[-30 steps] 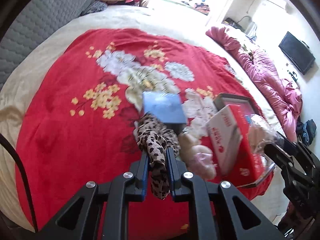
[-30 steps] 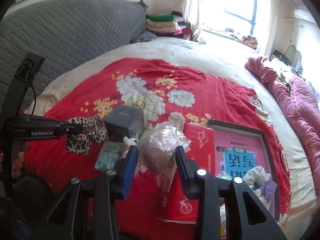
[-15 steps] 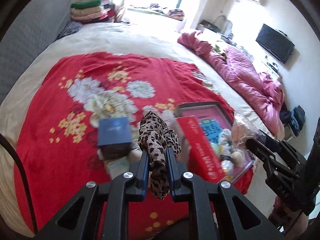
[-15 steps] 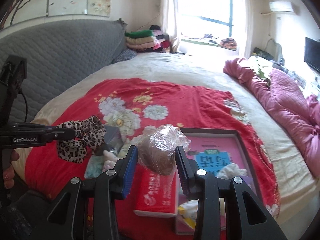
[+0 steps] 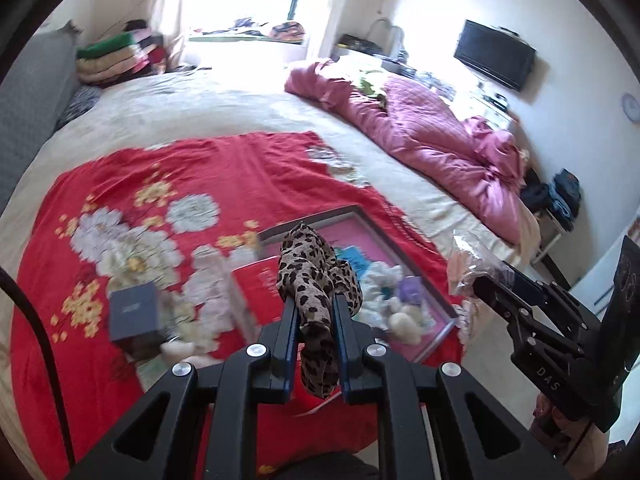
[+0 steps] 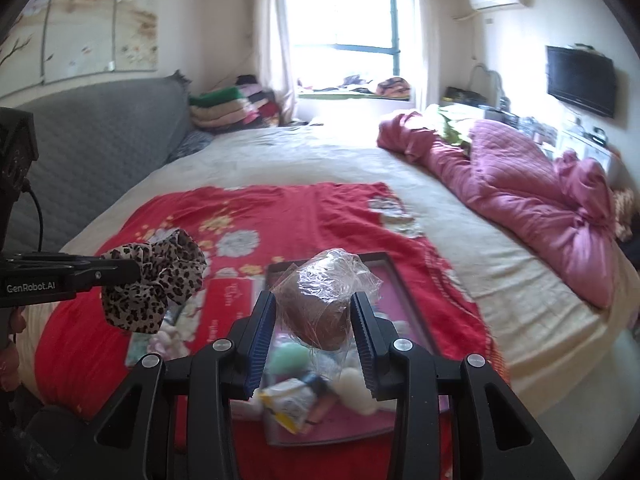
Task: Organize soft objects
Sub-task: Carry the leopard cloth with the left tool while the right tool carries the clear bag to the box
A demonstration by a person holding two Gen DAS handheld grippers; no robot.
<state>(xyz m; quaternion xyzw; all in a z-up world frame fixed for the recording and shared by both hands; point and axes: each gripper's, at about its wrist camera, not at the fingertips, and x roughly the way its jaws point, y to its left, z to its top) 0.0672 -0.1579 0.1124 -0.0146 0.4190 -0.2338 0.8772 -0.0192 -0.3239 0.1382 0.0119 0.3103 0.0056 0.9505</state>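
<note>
My left gripper (image 5: 313,312) was clamped on the leopard scrunchie (image 5: 316,276), my right gripper (image 6: 314,320) on the plastic-wrapped brown bundle (image 6: 326,304). Both hung above the tray (image 6: 404,304), the bundle nearer its middle, the scrunchie toward its left edge.

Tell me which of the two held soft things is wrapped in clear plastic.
The brown lump in the right gripper; crinkly clear film covers it. The leopard-print scrunchie in the left gripper is bare cloth.
</note>
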